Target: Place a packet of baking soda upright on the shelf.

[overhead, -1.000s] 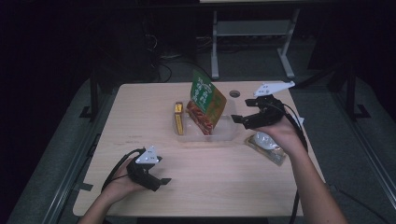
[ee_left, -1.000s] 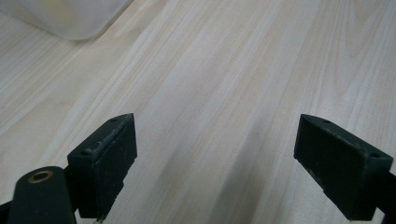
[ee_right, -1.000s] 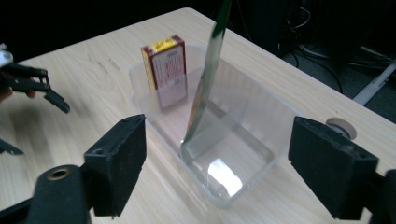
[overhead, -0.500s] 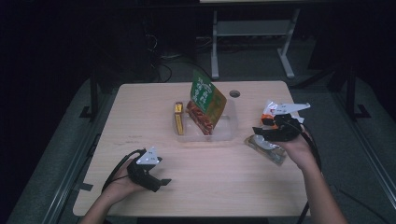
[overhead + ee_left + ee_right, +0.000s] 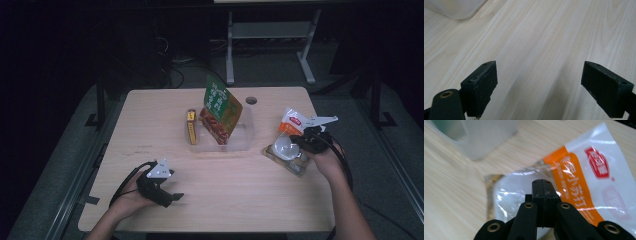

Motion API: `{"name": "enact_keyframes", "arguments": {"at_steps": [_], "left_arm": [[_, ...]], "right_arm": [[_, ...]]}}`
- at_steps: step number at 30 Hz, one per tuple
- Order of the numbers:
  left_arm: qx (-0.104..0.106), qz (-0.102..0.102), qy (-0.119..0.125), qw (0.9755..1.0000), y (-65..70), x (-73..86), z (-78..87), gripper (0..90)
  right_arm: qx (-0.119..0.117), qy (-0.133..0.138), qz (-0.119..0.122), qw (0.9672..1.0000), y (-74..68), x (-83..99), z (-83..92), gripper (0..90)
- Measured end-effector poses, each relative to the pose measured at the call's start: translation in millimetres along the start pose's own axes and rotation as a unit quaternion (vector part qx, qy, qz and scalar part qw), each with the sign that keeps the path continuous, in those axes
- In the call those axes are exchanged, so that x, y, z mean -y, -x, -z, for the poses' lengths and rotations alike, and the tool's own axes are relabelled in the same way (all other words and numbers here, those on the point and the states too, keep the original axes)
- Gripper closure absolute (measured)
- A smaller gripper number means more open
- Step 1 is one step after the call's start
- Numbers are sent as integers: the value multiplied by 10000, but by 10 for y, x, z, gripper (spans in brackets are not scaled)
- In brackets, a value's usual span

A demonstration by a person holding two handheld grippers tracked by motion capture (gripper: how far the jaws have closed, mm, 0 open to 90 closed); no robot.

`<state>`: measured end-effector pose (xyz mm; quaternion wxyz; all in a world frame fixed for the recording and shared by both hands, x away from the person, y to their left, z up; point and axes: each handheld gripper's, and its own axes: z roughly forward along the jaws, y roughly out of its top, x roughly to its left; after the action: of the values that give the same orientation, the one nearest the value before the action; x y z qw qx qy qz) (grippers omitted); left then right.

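A snack packet (image 5: pixel 289 150) of clear film, with an orange and white label (image 5: pixel 584 177), lies on the table's right side. My right gripper (image 5: pixel 296 142) has come down on it, and its jaws have just been closing. In the right gripper view they (image 5: pixel 541 185) stand pressed together over the clear part of the packet, and I cannot tell whether any film is caught between them. My left gripper (image 5: pixel 174 197) rests near the front left edge. Its jaws (image 5: pixel 546 82) are wide open over bare wood with nothing between them.
A clear plastic tub (image 5: pixel 246 141) stands mid-table with a green and red bag (image 5: pixel 220 107) upright in it. A narrow yellow box (image 5: pixel 191 126) is at its left wall. A round cable hole (image 5: pixel 251 100) sits behind the tub. The tub's corner (image 5: pixel 481 142) is close to the packet.
My right hand moved from the tub rightward and down onto the packet, its jaws going from open to shut. The left hand stayed in place.
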<state>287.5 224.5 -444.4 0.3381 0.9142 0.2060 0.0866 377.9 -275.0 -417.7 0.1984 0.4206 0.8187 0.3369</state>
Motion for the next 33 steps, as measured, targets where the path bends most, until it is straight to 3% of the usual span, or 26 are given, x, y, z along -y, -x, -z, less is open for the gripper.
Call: {"name": "enact_keyframes", "arguments": {"at_steps": [10,21,29,33], "left_arm": [[9,-4,-16,10000,-3,7,-11,131],[3,-31,-12,10000,3,1,2,131],[13,-9,-24,10000,10,-9,-15,132],[33,-42,-8,10000,25,-10,-8,132]], "right_arm": [[141,-497,163,9985,100,119,-172,900],[209,-990,471,9938,-1,127,-303,900],[-126,-1088,513,9927,-77,144,-262,900],[-196,-1158,695,9906,-176,143,-240,900]]}}
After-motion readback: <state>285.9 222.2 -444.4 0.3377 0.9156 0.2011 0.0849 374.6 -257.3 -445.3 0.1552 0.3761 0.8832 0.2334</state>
